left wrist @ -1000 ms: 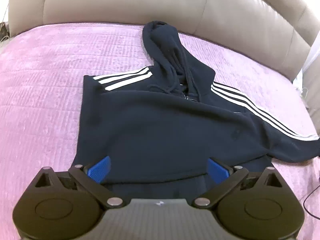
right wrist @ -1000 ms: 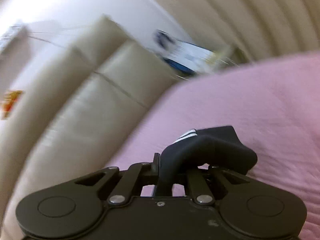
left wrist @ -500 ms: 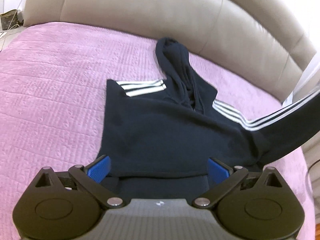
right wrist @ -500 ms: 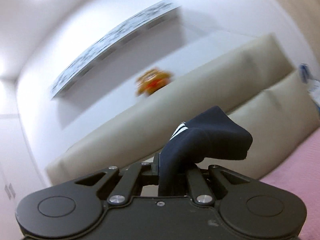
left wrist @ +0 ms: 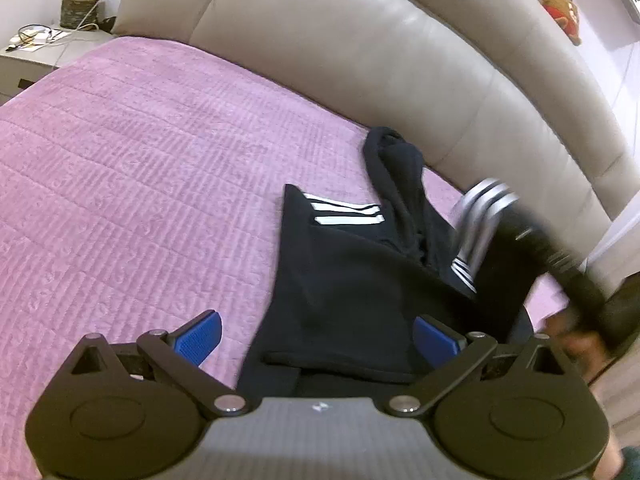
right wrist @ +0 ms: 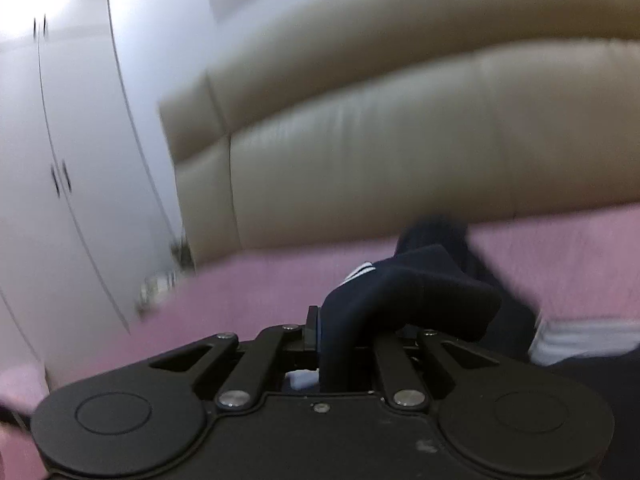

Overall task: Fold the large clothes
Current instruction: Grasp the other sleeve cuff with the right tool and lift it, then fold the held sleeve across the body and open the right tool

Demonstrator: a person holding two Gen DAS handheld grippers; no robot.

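Observation:
A navy hoodie [left wrist: 344, 280] with white sleeve stripes lies on the pink bedspread [left wrist: 132, 184], its hood toward the headboard. My left gripper [left wrist: 316, 334] hangs open just above the hoodie's near hem, blue pads [left wrist: 200, 334] wide apart with the left one over bare bedspread. My right gripper [right wrist: 348, 344] is shut on the hoodie's sleeve cuff [right wrist: 416, 292], which bulges out past the jaws. In the left wrist view that lifted sleeve [left wrist: 512, 240] is blurred and arcs over the hoodie's right side, with a hand [left wrist: 576, 344] beneath it.
A beige padded headboard [left wrist: 400, 60] runs along the far side of the bed. A bedside table [left wrist: 36, 48] with a basket and cables stands at the far left. White wardrobe doors [right wrist: 80, 160] and a plush toy [left wrist: 560, 12] are in the background.
My right gripper has swung the held sleeve up off the bed and across toward the hoodie's body. The left gripper has shifted left along the hem and rolled, still open.

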